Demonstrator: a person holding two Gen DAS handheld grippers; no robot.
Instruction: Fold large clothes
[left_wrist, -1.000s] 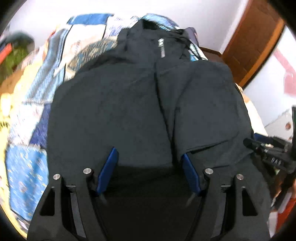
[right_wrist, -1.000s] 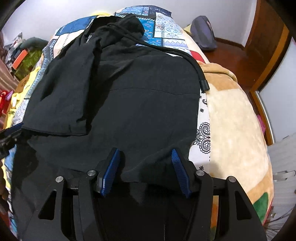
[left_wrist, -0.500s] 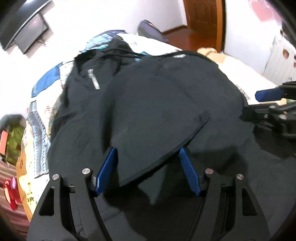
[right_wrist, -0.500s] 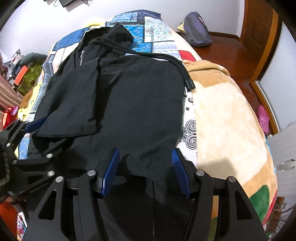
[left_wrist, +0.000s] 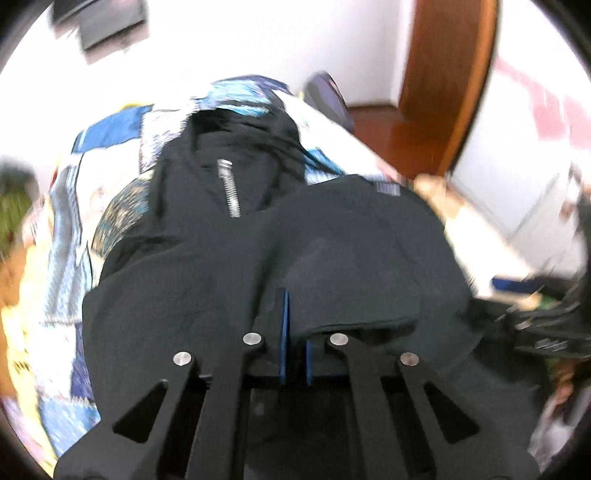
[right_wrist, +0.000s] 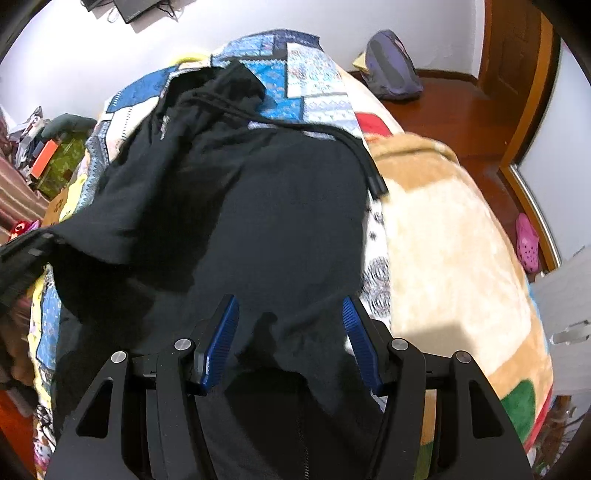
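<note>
A black zip-up hoodie (left_wrist: 184, 277) lies spread over the bed, with its silver zipper (left_wrist: 229, 188) near the collar. My left gripper (left_wrist: 293, 297) is shut, its blue pads pinching the edge of a folded-over flap of the hoodie. In the right wrist view the hoodie (right_wrist: 277, 221) fills the middle, and that flap rises toward the left gripper (right_wrist: 22, 254) at the left edge. My right gripper (right_wrist: 289, 301) stands open over the near hem, with black cloth lying between its fingers (right_wrist: 218, 339) but not pressed. A black cord (right_wrist: 369, 173) runs along the hoodie's right side.
A blue patchwork quilt (right_wrist: 306, 85) covers the bed, and a beige plush blanket (right_wrist: 443, 240) lies to the right of the hoodie. A purple bag (right_wrist: 391, 70) and a pink shoe (right_wrist: 528, 240) lie on the wooden floor. Cluttered items (right_wrist: 55, 158) sit left of the bed.
The left jaws have closed on the edge of the folded flap, and the left hand has lifted and swung with it. The right gripper has stayed open in place.
</note>
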